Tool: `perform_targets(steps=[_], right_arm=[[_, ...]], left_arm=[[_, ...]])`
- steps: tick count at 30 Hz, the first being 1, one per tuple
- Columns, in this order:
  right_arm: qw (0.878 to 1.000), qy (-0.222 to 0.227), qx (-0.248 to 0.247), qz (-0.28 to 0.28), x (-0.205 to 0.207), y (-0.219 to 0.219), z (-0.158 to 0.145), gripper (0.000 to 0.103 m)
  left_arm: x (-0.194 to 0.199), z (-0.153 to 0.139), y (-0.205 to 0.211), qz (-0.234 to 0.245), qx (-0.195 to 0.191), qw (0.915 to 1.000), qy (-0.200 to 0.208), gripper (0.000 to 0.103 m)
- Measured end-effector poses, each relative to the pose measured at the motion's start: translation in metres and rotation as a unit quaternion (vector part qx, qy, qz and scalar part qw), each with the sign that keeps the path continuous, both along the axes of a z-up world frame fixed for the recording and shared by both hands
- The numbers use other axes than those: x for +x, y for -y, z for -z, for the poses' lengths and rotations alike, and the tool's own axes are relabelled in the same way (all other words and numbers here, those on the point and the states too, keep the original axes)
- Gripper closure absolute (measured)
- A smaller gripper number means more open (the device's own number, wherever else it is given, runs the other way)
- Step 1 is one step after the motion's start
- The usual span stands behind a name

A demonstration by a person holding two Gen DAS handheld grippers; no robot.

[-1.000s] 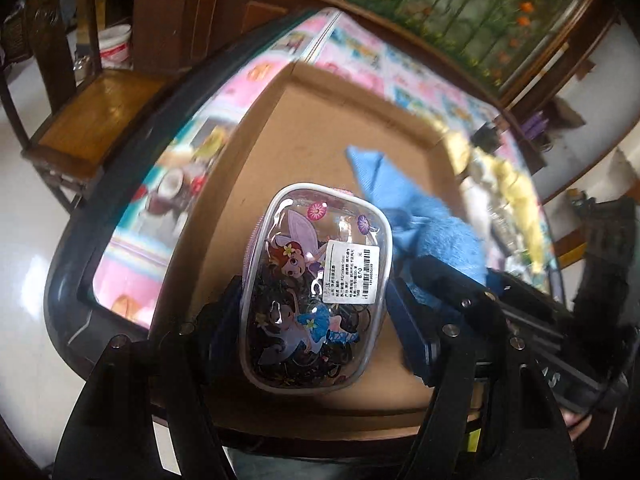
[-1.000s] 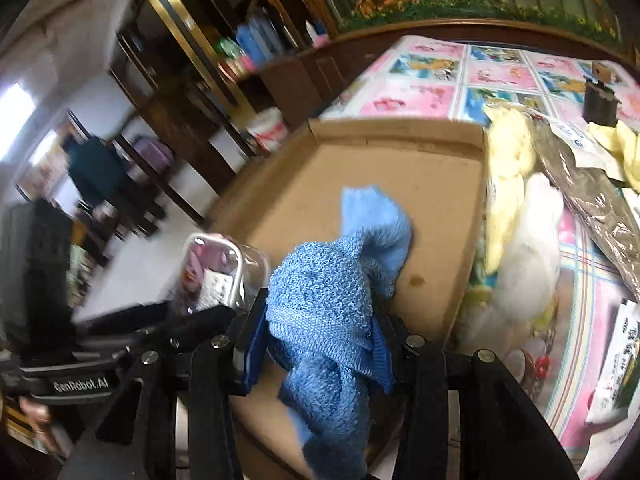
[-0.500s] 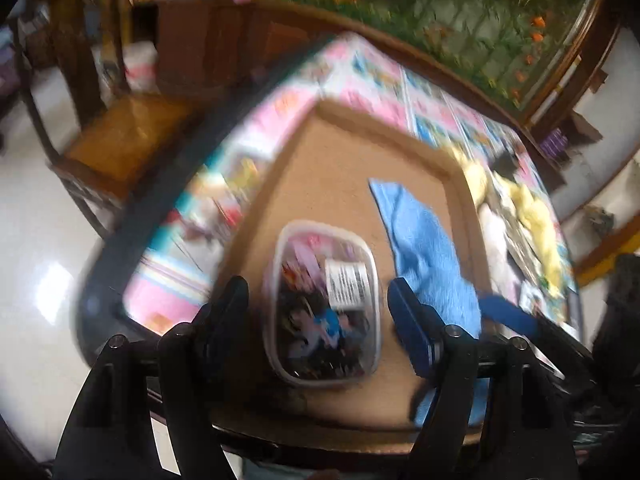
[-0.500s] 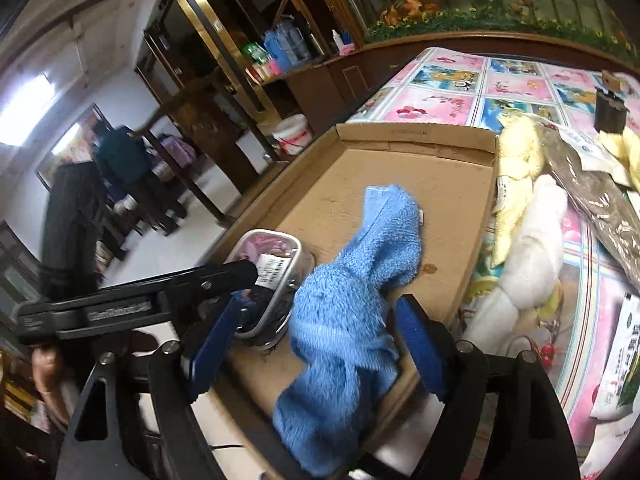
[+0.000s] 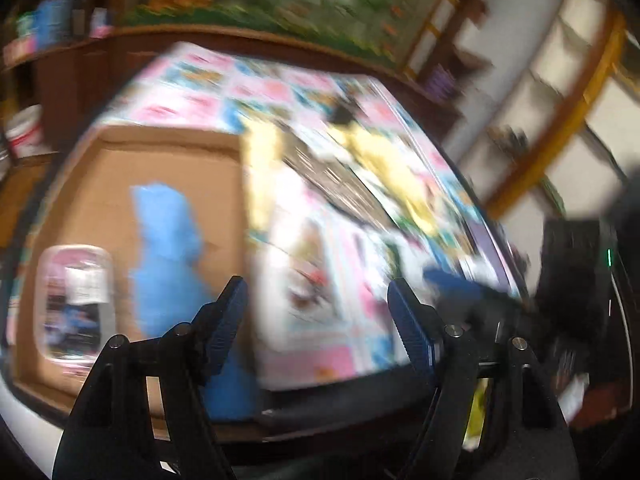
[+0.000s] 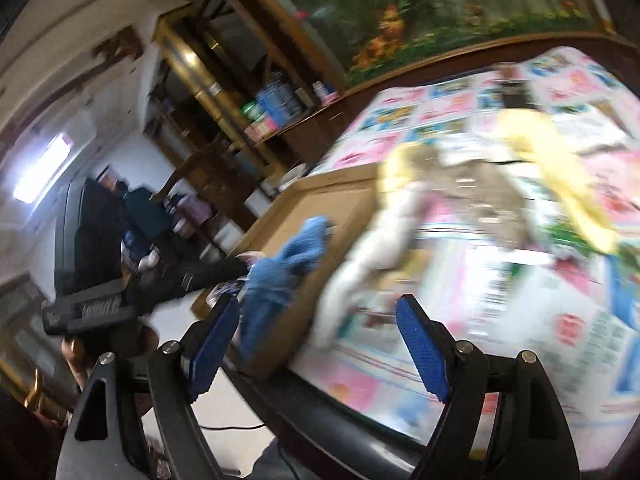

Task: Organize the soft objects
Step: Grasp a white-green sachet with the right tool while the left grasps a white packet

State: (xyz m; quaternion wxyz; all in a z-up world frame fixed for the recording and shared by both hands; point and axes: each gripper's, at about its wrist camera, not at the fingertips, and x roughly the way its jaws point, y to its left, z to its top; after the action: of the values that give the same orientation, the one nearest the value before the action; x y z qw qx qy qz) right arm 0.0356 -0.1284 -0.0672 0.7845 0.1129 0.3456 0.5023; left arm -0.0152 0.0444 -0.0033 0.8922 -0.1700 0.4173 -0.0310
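Both frames are blurring heavily, so detail is staying rough. The left gripper is showing its jaws wide apart with nothing between them, and the right gripper is doing the same, pads clear of everything.

Risks from here, as a judgement: the blue towel is hanging partly over the near edge of the cardboard tray, so it could be sliding off the tray toward the floor if a finger is brushing it. The clear pouch is sitting at the tray's near left corner, close to the rim, and a knock could be tipping it out. The two grippers are working close together over the table's near edge, so they could be clashing. The loose pile on the patterned tablecloth is tangling, so a grab could be dragging the packaging along.

Towel and pouch are both lying inside the tray, left of the left gripper's jaws and off their line. The white plush is lying just right of the tray's right edge, ahead of the right gripper and roughly between its fingers' line, not touching them. The yellow soft toy is lying farther toward the table's far right
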Motion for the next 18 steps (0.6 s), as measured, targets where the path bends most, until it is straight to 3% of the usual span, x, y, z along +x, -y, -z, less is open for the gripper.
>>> perform_targets(steps=[3, 7, 11, 15, 16, 18], right_arm=[[0.999, -0.012, 0.002, 0.036, 0.012, 0.043, 0.003, 0.022], [0.994, -0.034, -0.035, 0.100, 0.037, 0.076, 0.016, 0.022], [0.988, -0.073, -0.056, 0.126, 0.058, 0.083, 0.033, 0.023], [0.986, -0.067, -0.080, 0.132, 0.066, 0.075, 0.033, 0.023], [0.984, -0.068, -0.091, 0.137, 0.069, 0.075, 0.033, 0.023], [0.982, -0.080, -0.105, 0.139, 0.076, 0.078, 0.040, 0.023]], left_arm=[[0.015, 0.015, 0.032, 0.044, -0.019, 0.9981, -0.038, 0.030], [0.033, 0.041, 0.063, 0.070, -0.009, 0.9936, -0.088, 0.030], [0.049, 0.059, 0.084, 0.082, -0.011, 0.9909, -0.106, 0.030], [0.059, 0.065, 0.101, 0.107, 0.002, 0.9880, -0.111, 0.030], [0.064, 0.068, 0.105, 0.107, 0.015, 0.9878, -0.112, 0.031], [0.068, 0.070, 0.108, 0.100, 0.030, 0.9887, -0.107, 0.047]])
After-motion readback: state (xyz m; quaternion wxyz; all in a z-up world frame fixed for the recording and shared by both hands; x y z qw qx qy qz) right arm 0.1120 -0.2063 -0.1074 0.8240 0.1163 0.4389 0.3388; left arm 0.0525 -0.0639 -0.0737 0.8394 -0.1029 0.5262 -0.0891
